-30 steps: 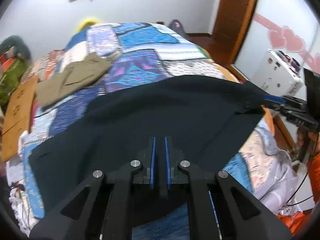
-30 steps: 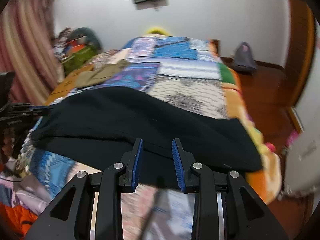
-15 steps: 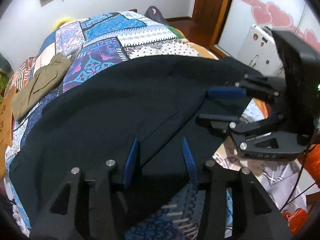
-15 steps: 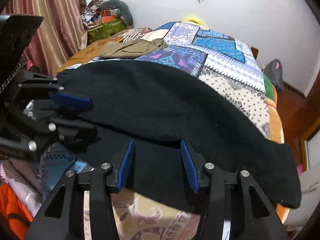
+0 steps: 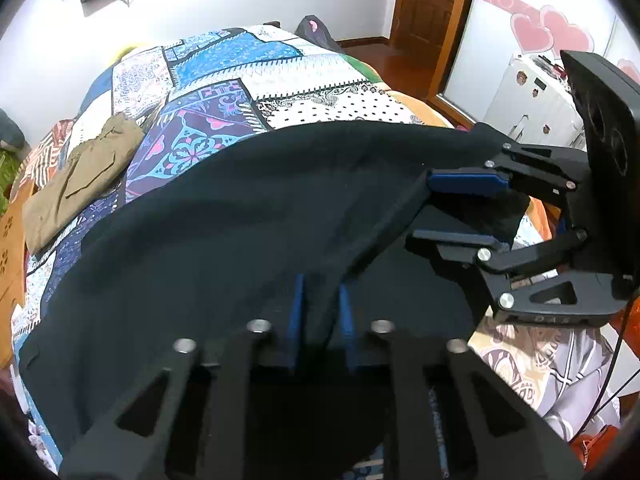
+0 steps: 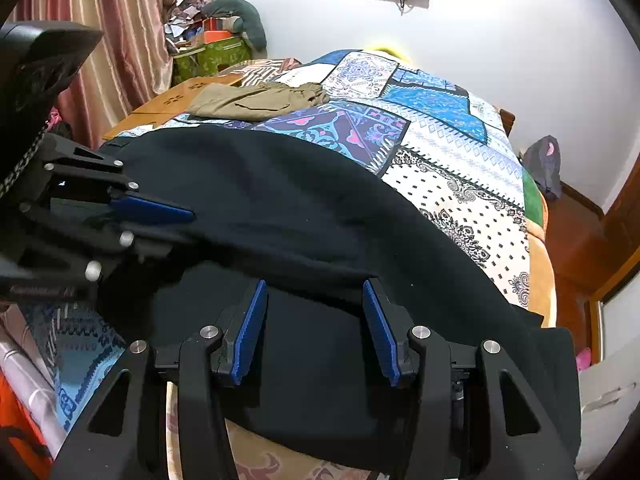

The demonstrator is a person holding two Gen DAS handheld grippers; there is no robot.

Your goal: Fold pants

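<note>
The left gripper (image 5: 320,304) points steeply down, its jaws closing to a narrow gap with a fold of dark cloth pinched between the blue pads. The right gripper (image 6: 316,320) also tilts downward, its jaws standing moderately apart, the blue pads clear on either side and pressing on nothing. The two grippers work close together: in the left wrist view the right one reaches in from the right, and in the right wrist view the left one enters from the left.
</note>
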